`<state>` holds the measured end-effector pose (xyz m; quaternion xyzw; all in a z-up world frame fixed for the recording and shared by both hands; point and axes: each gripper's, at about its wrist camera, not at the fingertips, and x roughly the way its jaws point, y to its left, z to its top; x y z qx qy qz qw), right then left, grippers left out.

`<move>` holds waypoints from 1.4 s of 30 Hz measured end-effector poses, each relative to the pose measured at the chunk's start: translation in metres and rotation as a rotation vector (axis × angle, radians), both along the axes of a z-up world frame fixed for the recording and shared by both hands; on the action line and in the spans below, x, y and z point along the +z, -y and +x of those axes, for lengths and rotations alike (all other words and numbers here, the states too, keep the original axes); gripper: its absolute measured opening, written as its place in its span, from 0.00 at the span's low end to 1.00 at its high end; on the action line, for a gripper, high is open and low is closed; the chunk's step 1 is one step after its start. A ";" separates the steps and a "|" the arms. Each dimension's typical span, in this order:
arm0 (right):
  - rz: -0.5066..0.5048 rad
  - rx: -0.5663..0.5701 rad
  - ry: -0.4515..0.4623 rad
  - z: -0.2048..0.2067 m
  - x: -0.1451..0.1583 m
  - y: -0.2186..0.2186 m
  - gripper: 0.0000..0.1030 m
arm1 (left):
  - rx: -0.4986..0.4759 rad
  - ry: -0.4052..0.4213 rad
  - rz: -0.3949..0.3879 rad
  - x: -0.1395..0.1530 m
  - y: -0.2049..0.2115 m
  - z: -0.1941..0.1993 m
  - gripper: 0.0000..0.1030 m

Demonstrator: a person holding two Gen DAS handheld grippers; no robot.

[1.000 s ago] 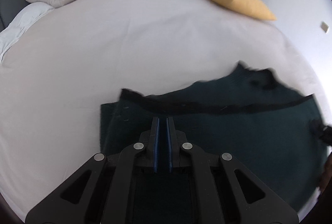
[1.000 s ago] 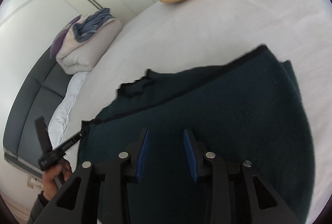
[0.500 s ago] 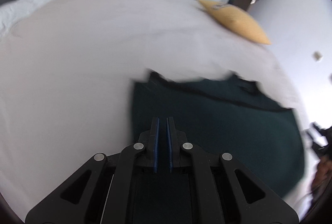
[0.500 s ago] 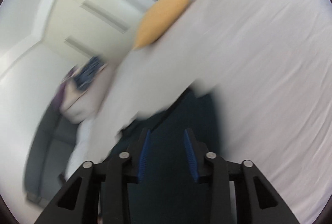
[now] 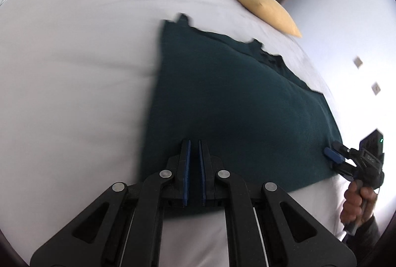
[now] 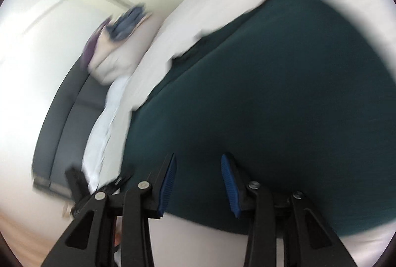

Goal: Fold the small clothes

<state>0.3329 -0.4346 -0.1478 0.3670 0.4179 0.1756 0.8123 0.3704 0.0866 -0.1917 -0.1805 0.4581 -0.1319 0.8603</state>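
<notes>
Left wrist view: left gripper (image 5: 194, 143) nearly closed over dark green garment (image 5: 235, 99); right gripper (image 6: 198, 160) gapes, holding nothing.

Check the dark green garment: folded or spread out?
Folded. The dark green garment lies flat on the white bed as a neat rectangle with straight side edges; a trimmed layer shows along its far edge. How many folds: cannot tell.
</notes>
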 end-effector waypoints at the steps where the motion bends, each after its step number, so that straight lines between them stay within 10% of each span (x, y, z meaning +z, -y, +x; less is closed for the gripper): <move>1: 0.007 -0.042 -0.007 -0.003 0.000 0.016 0.39 | 0.025 -0.006 -0.021 0.002 -0.013 -0.006 0.06; 6: 0.029 -0.226 -0.014 -0.026 0.021 0.079 0.57 | 0.141 -0.028 -0.084 0.018 -0.066 -0.016 0.21; 8: 0.047 -0.220 0.010 -0.031 0.032 0.075 0.62 | 0.164 -0.042 -0.179 0.019 -0.083 -0.018 0.79; 10: 0.055 -0.162 0.032 -0.024 0.045 0.055 0.63 | 0.172 -0.055 -0.254 0.020 -0.089 -0.019 0.88; 23: 0.073 0.089 0.047 0.015 0.061 -0.042 0.63 | -0.017 -0.413 -0.590 -0.027 -0.090 0.039 0.87; 30: 0.087 0.131 0.031 0.030 0.057 -0.058 0.62 | -0.105 -0.435 -0.622 -0.032 -0.068 0.061 0.78; 35: 0.069 0.161 0.002 0.048 0.053 -0.071 0.63 | -0.084 -0.431 -0.699 -0.045 -0.066 0.060 0.36; 42: 0.064 0.233 -0.053 0.083 0.040 -0.103 0.63 | -0.011 -0.357 -0.743 -0.043 -0.072 0.048 0.11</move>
